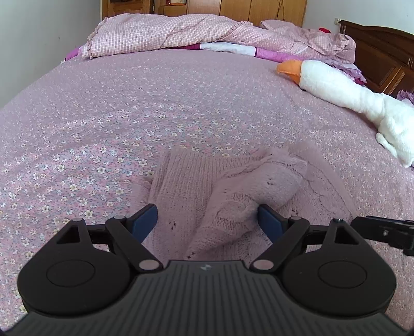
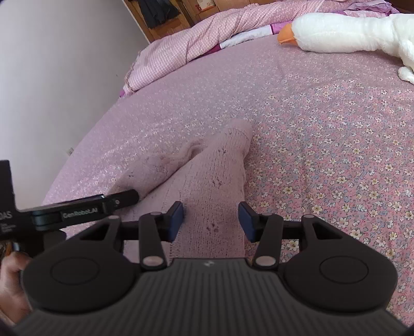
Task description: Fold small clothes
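A pale pink knitted garment [image 1: 233,186] is spread on the bed [image 1: 129,108], directly ahead of both grippers; in the left wrist view a folded-over part of the knit is seen rising between the blue fingers [image 1: 146,219] of the left gripper [image 1: 207,219], which are set wide, and the knit is met by the right-hand finger while the left-hand one stands clear of it; no pinch can be made out. In the right wrist view a long strip of the same garment [image 2: 217,181] is seen running up between the fingers [image 2: 176,221] of the right gripper [image 2: 211,221], which are held at a middling gap; whether the pads press the knit cannot be told.

Only the right wrist view shows the left gripper's black arm [image 2: 85,209] reaching in from the left over the garment's edge, and part of a hand [image 2: 11,281] at the lower left; only the left wrist view shows the dark wooden headboard [image 1: 383,56].

The bed is covered by a pink sheet printed with small flowers; a pink checked quilt [image 1: 165,33] is heaped along its far side; a white plush goose [image 1: 344,90] with an orange beak lies well apart from the garment; a pale wall [image 2: 59,77] and wooden furniture [image 1: 233,7] are seen beyond.
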